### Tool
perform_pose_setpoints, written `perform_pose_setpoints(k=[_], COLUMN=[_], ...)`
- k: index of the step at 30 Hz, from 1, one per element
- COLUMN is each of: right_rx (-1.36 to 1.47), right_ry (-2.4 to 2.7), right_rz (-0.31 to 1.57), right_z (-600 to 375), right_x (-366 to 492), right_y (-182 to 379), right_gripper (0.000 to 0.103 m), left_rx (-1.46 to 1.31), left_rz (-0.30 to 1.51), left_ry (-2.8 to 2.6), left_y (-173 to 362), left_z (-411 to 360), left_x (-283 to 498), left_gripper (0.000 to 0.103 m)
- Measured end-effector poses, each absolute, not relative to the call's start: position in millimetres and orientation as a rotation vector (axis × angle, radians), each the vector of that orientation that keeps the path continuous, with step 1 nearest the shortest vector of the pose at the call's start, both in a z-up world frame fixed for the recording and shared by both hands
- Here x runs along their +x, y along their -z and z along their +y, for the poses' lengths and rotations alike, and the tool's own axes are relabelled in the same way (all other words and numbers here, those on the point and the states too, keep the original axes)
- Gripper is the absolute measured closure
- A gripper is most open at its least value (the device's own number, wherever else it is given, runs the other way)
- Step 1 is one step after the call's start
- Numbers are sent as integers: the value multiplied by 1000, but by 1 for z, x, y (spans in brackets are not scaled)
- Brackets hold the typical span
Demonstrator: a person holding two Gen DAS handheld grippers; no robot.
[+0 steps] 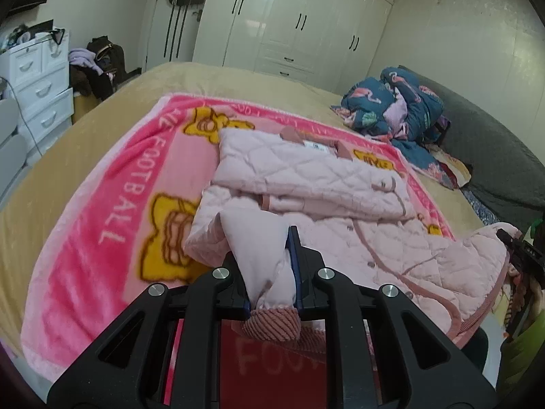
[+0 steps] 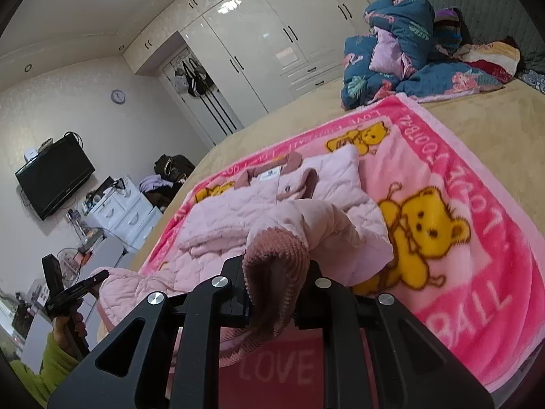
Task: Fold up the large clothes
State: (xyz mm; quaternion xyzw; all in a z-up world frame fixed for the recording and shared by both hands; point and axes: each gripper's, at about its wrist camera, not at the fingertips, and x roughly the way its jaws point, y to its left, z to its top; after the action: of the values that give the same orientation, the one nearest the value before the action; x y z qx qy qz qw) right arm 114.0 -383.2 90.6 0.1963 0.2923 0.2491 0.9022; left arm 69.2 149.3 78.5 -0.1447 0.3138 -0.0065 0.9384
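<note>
The pink quilted jacket (image 1: pixel 306 177) lies on the pink bear blanket (image 1: pixel 136 156) spread over the bed (image 1: pixel 102 112), with its near hem lifted off the blanket. The left tongs (image 1: pixel 272 272) are clamped on a bunch of pale fabric and ribbed cuff at lower centre of the left wrist view. The right tongs (image 2: pixel 276 293) grip the ribbed trim (image 2: pixel 272 262) at lower centre of the right wrist view. Each pair shows at the edge of the other's view, at about the same height.

In both views the collar (image 2: pixel 272 173) sits toward the upper middle, away from the cameras, and the hem comes toward the bottom edge. So the long axis seems to run from the tongs up the frame toward the wardrobe (image 1: pixel 299 20), collar end farthest. One sleeve already lies folded across the chest.

The step in hand looks like carrying the hem up to the collar. To do it well:
- Keep both pairs level and moving together, so the fold line stays square across the axis
- Lift enough that the padded cloth clears the folded sleeve without dragging it
- Lay the hem down just short of the collar, then let go both together
- Watch the blanket: it could ruck if the cloth pulls
</note>
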Motion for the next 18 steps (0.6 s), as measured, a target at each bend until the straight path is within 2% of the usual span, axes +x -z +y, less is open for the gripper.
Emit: perform_pose_setpoints(k=[18], right_rx=[416], right_ry=[-494], right_rz=[499], right_z=[-386], right_x=[150], right_y=[-135], right_gripper=[88], left_rx=[-284], left_rz=[542], left_ry=[5], left_y=[-128], left_z=[151], left_x=[110], left_gripper=[93])
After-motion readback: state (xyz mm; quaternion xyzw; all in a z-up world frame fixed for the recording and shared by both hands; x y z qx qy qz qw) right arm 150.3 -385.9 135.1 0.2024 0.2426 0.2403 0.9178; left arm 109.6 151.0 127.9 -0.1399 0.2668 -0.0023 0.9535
